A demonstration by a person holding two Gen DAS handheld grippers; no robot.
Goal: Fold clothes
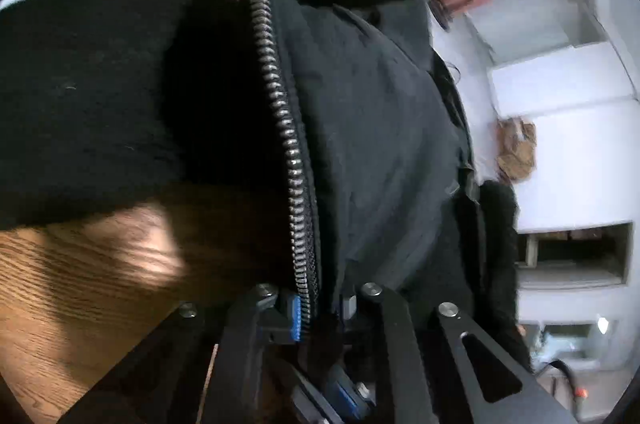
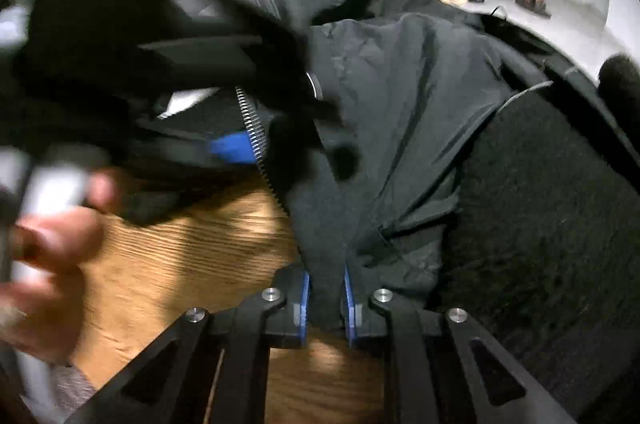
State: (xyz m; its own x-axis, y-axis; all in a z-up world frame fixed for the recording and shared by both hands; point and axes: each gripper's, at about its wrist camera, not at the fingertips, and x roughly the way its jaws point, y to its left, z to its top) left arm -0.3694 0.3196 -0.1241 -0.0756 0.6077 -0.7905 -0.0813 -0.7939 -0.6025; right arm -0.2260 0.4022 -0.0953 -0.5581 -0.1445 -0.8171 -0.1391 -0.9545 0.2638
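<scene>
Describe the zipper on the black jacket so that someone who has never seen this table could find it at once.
Start at the wooden table, where a black jacket with a fleecy lining lies bunched. Along its front edge runs a silver, metal-toothed zipper, down to the left gripper, whose jaws are shut on that edge. It is the only shiny, ribbed line among dark, soft cloth.

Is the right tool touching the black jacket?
Touching. In the right wrist view the right tool has jacket fabric pinched between its blue pads, above the wooden table.
</scene>
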